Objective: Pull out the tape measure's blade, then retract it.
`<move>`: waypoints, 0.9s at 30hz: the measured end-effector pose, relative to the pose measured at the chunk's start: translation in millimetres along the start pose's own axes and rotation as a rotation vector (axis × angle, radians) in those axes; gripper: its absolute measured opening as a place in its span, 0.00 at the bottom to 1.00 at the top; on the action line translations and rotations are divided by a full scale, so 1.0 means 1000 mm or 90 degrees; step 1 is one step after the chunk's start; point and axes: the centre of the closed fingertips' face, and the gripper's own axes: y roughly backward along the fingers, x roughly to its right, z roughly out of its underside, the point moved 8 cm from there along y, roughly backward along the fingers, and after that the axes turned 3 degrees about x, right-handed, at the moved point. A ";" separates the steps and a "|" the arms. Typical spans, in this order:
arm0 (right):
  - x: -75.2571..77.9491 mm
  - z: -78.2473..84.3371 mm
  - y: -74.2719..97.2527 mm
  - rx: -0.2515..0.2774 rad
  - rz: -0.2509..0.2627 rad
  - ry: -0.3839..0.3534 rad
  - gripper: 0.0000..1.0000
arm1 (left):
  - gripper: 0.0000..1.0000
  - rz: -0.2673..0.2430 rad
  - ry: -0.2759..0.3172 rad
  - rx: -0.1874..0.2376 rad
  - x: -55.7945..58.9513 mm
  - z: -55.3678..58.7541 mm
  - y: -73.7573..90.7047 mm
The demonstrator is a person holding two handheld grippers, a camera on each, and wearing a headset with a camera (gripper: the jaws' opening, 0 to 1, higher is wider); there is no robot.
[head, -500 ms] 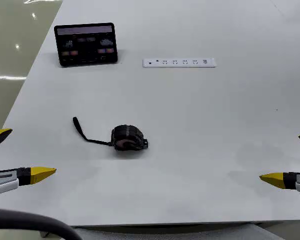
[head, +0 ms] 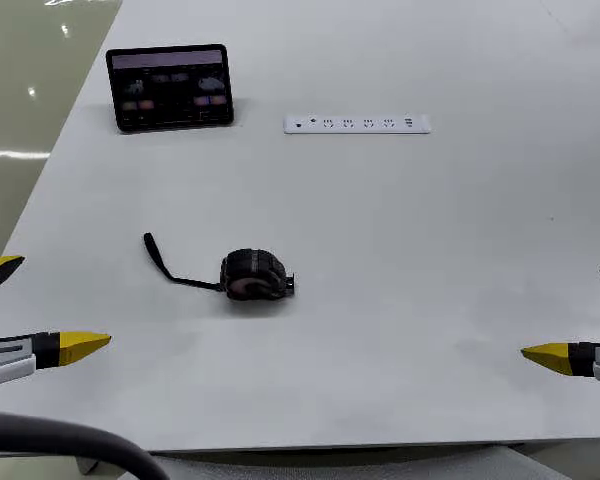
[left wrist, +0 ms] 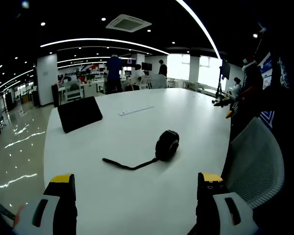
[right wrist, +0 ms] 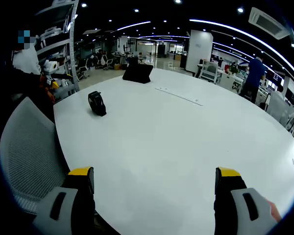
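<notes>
- tape measure (head: 253, 275): dark round case lying on the white table (head: 410, 250), left of centre toward the near side; hook tab sits at the case's right end
- strap (head: 163, 260): black loop that runs left and slightly far from the case, flat on the table
- left gripper (head: 42, 305): released, yellow-tipped jaws spread wide, at the near left edge of the table, well apart from the tape measure; its own view looks straight at the case and strap
- right gripper (head: 578, 315): released, jaws wide apart, at the near right edge; much farther from the tape measure than the left one
- tablet (head: 169, 87): propped upright at far left, screen lit
- power strip (head: 357, 124): white, flat on the table, just right of the tablet at the far side
- chair (left wrist: 255, 164): grey mesh back at the near edge of the table
- background: open office, people standing far off in both gripper views
</notes>
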 end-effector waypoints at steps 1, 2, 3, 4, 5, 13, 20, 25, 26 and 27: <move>0.000 0.000 0.000 0.001 0.001 0.001 1.00 | 1.00 0.000 0.000 0.000 0.000 0.000 0.000; 0.000 -0.001 0.001 0.005 0.003 0.002 1.00 | 1.00 0.001 0.001 0.000 0.000 0.000 0.000; 0.002 0.000 0.001 0.007 0.005 0.005 1.00 | 1.00 0.003 -0.004 0.005 -0.001 -0.001 -0.001; 0.002 0.000 0.001 0.009 0.005 0.007 1.00 | 1.00 0.004 -0.008 0.010 0.000 -0.001 -0.001; 0.002 0.000 0.001 0.010 0.007 0.007 1.00 | 1.00 0.007 -0.010 0.015 0.000 -0.002 -0.001; 0.004 -0.006 0.002 0.020 0.005 0.016 1.00 | 1.00 0.015 -0.010 0.015 -0.002 -0.004 -0.003; 0.002 -0.018 -0.007 0.027 -0.020 0.030 1.00 | 1.00 0.065 -0.054 -0.005 0.004 -0.012 -0.018; -0.004 -0.030 -0.023 0.029 -0.052 0.057 1.00 | 1.00 0.121 -0.093 -0.029 0.011 -0.024 -0.039; -0.005 -0.033 -0.027 0.033 -0.061 0.059 1.00 | 1.00 0.131 -0.105 -0.029 0.011 -0.028 -0.044; -0.006 -0.035 -0.030 0.035 -0.064 0.063 1.00 | 1.00 0.136 -0.109 -0.027 0.011 -0.030 -0.047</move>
